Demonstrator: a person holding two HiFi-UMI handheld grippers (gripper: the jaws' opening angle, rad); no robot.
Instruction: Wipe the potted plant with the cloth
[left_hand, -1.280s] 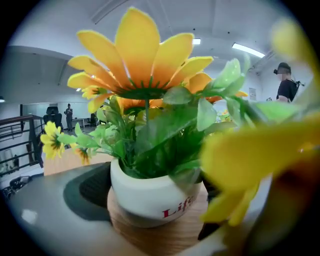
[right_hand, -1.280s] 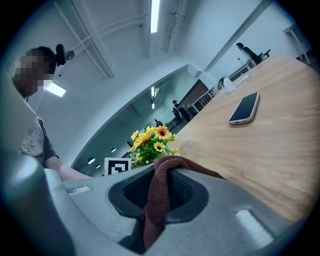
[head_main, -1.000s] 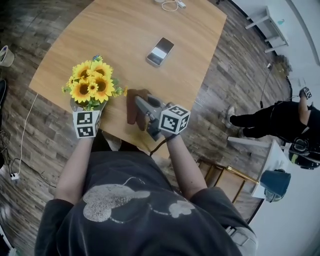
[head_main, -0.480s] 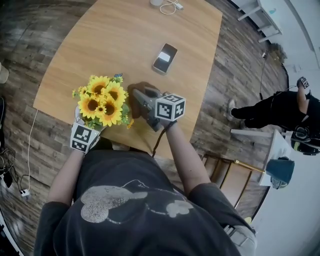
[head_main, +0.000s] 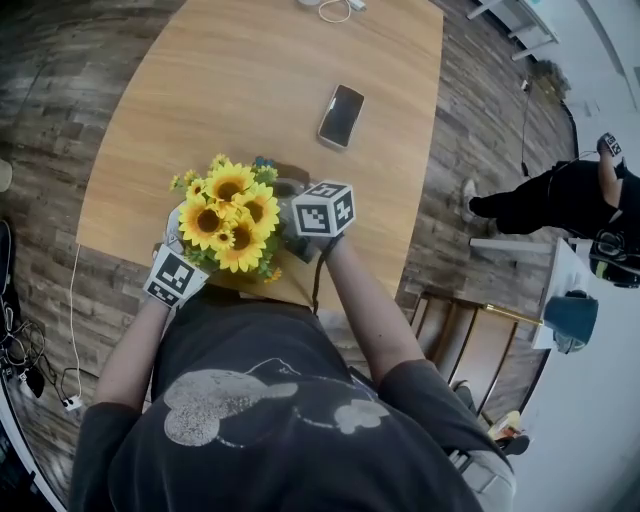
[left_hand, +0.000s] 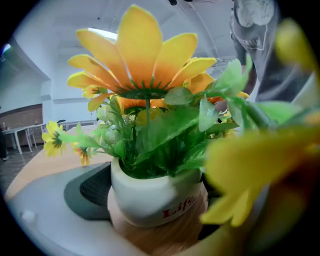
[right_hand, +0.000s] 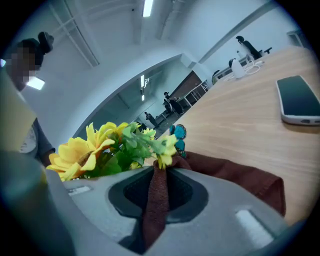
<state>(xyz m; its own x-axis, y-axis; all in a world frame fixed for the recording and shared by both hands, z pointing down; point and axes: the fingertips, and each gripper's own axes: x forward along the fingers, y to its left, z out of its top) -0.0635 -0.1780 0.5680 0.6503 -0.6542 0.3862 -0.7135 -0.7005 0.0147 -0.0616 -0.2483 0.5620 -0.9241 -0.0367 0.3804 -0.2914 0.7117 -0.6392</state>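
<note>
We are bringing the potted plant (head_main: 228, 220) in closer to the right gripper (right_hand: 159, 192). Half a second ago the sunflowers were standing just beside its marker cube (head_main: 322, 208), and now they are pressing right against it. In the head view the blooms are now covering nearly all of the brown cloth (right_hand: 235, 175), which was showing more before. The phone (head_main: 341, 115) is lying well apart from them, farther up the wooden table (head_main: 260, 70).

We are gripping the plant with the left gripper (head_main: 180, 262). Its jaws are clamping the white pot (left_hand: 150, 192) low on its sides, and the leaves and petals are crowding that gripper's view.

The right gripper's jaws are pinching a fold of the cloth between them. The rest of the cloth is trailing off to the right over the tabletop. At the jaw tips the cloth is touching a small yellow bloom and green leaves at the plant's edge, and the larger sunflowers are standing just to the left.
</note>
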